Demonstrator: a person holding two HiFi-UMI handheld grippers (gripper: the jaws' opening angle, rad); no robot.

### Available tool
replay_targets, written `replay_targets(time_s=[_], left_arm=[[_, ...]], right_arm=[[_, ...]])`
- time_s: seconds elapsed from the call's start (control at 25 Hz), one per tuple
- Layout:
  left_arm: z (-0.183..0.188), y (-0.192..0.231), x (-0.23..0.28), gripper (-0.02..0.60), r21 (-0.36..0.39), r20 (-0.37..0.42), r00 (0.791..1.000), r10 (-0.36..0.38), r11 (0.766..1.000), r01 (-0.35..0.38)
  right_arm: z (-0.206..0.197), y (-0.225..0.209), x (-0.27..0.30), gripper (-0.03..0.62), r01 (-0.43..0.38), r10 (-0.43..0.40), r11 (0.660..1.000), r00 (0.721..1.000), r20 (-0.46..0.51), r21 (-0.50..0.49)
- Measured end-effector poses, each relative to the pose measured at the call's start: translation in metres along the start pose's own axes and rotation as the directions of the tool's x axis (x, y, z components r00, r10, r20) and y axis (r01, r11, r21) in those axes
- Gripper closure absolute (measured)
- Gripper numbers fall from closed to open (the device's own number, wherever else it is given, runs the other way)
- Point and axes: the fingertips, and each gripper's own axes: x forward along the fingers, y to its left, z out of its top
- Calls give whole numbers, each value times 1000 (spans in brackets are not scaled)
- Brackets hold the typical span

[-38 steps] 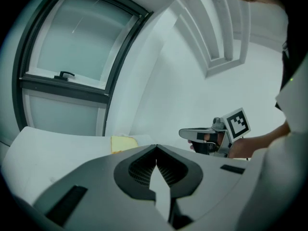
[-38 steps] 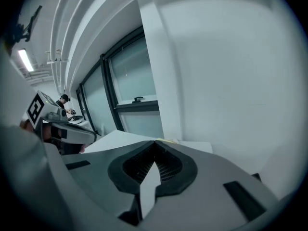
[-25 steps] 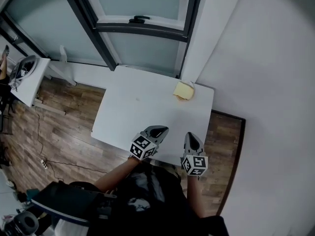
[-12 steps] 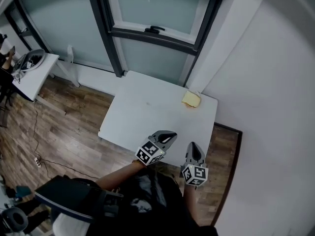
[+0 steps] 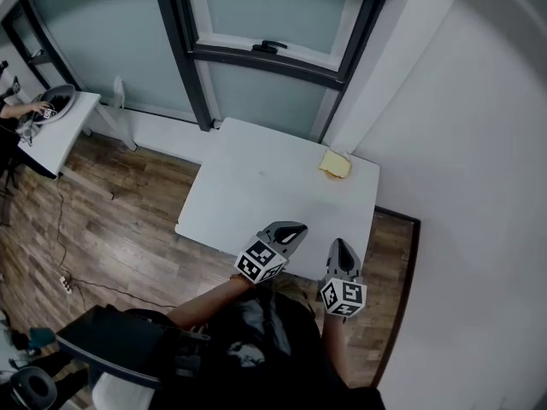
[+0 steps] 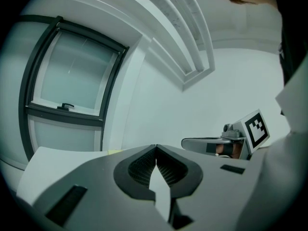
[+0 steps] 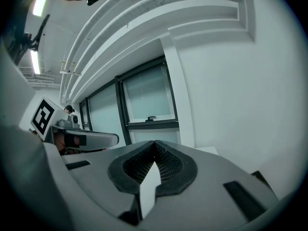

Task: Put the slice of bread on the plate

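A yellowish slice of bread (image 5: 334,165) lies at the far right corner of the white table (image 5: 256,195), close to the wall. No plate shows in any view. My left gripper (image 5: 291,231) hovers over the table's near edge, its jaws shut and empty. Just to its right is my right gripper (image 5: 342,247), also shut on nothing. In the left gripper view the shut tips (image 6: 156,148) point across the table, where the bread (image 6: 114,151) is a faint yellow sliver. The right gripper view shows its closed tips (image 7: 155,143) and the left gripper (image 7: 96,139) beside them.
A dark-framed window (image 5: 273,45) stands behind the table and a white wall (image 5: 461,143) runs along its right side. Wooden floor (image 5: 102,212) lies to the left. A second white table (image 5: 53,135) with gear and a person's hand is at the far left.
Both grippers have risen a little over the table's near edge, still shut. The head view has shifted, so the table and bread sit slightly further right in the picture.
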Motion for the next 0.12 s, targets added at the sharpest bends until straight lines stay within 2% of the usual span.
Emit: replay_targets(time_s=[0.12], left_arm=[[-1, 1, -6, 577, -8, 9, 1000, -3, 1000, 3]], right_arm=[[-1, 3, -1, 585, 2, -2, 1000, 1000, 5, 0]])
